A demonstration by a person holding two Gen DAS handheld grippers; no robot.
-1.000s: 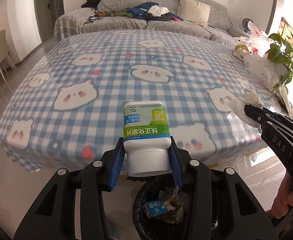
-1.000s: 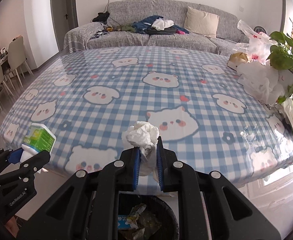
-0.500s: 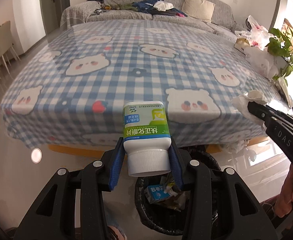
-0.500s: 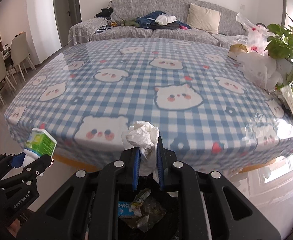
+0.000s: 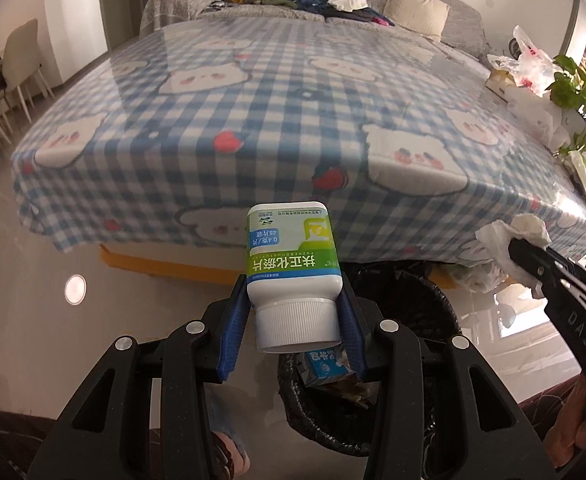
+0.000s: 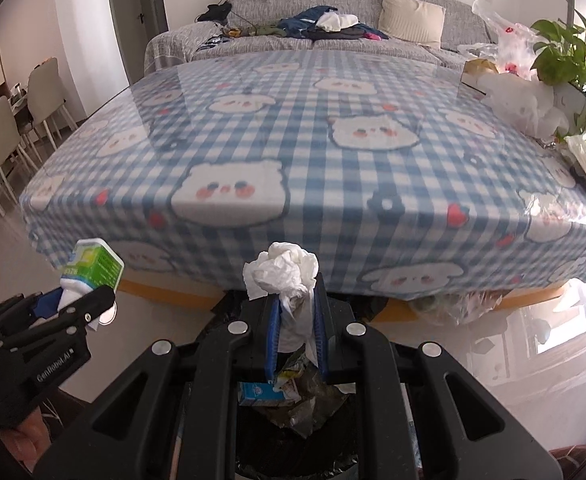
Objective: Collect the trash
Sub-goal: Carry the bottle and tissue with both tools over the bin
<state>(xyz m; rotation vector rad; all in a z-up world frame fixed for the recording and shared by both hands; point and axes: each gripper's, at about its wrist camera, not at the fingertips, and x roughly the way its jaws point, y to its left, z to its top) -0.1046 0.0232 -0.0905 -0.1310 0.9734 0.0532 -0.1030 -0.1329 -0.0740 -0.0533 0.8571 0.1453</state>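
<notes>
My left gripper [image 5: 295,314] is clamped on a white bottle [image 5: 291,264], its blue pads [image 5: 233,332] pressing the shoulders on both sides just above the ribbed cap. The bottle sits low in the centre of the left wrist view, cap toward me and label upside down. The green band carries white Chinese characters. Above it, a blue patch has smaller print that seems to read "0.4" and "48". Right behind the cap, at lower centre, is the black bin [image 5: 393,364], with a blue-and-white carton [image 5: 327,366] among the litter inside. At the right edge of that view my right gripper's housing shows the letters "DAS".

In the right wrist view, the left gripper's body at lower left reads "GenRobot.AI". At lower centre my right gripper [image 6: 296,320] is nearly closed, pinching a crumpled white tissue [image 6: 283,272] whose wad bulges above the pads. Directly under it lies the bin's open mouth [image 6: 293,412], holding the same carton and wrappers. Beyond both grippers the blue checked tabletop [image 6: 313,160] fills the middle of the frame.
</notes>
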